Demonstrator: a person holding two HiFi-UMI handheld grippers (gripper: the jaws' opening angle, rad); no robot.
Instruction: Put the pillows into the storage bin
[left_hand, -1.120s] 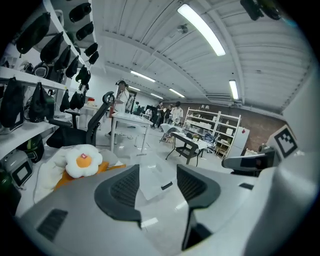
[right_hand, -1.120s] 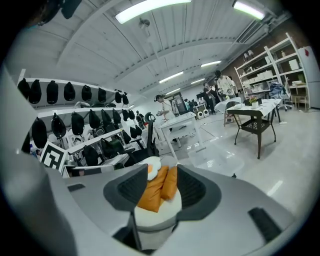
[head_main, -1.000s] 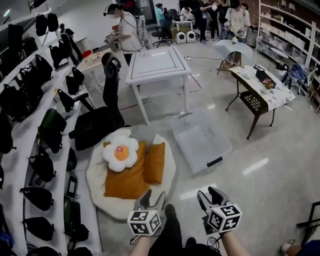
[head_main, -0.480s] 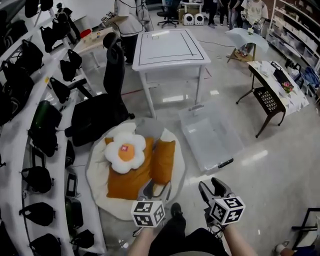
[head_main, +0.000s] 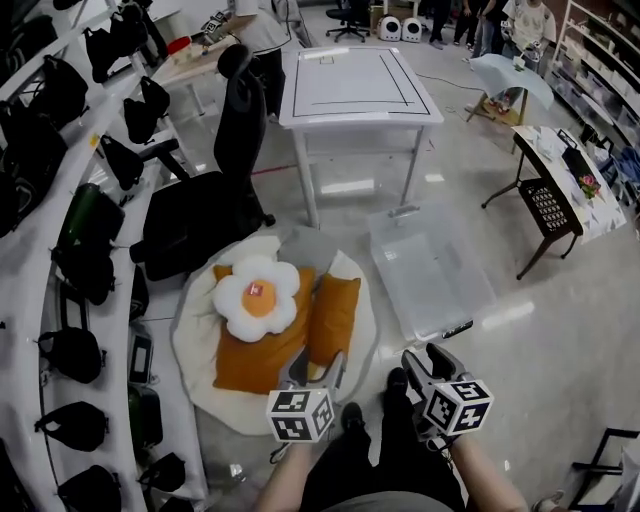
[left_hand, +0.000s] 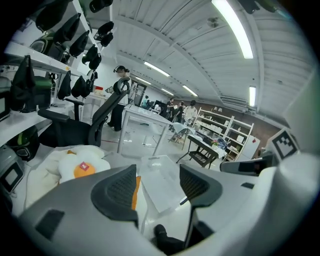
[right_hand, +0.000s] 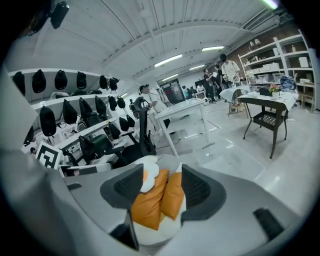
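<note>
A white flower pillow (head_main: 258, 298) with an orange centre lies on a big orange pillow (head_main: 255, 352). A smaller orange pillow (head_main: 335, 316) and a grey pillow (head_main: 306, 249) lie beside them, all on a round cream floor cushion (head_main: 205, 335). The clear storage bin (head_main: 430, 270) stands on the floor to their right, with nothing in it. My left gripper (head_main: 313, 368) hangs over the cushion's near edge, and its jaws have just been opening, with nothing between them. My right gripper (head_main: 428, 358) is over bare floor near the bin's front corner, its jaws also just opened wider and free of anything. The orange pillows (right_hand: 152, 197) lie ahead of the right gripper (right_hand: 162, 187); the bin (left_hand: 159, 181) lies ahead of the left gripper (left_hand: 157, 185).
A white table (head_main: 360, 85) stands behind the bin. A black office chair (head_main: 215, 195) is behind the cushion. White shelves (head_main: 25, 300) with several black bags line the left side. A black folding table (head_main: 555, 185) is at the right. People stand at the far end.
Both grippers have come forward toward the pillows and bin. The left gripper's tips now reach over the cushion's edge. The right jaws stand wider apart.
</note>
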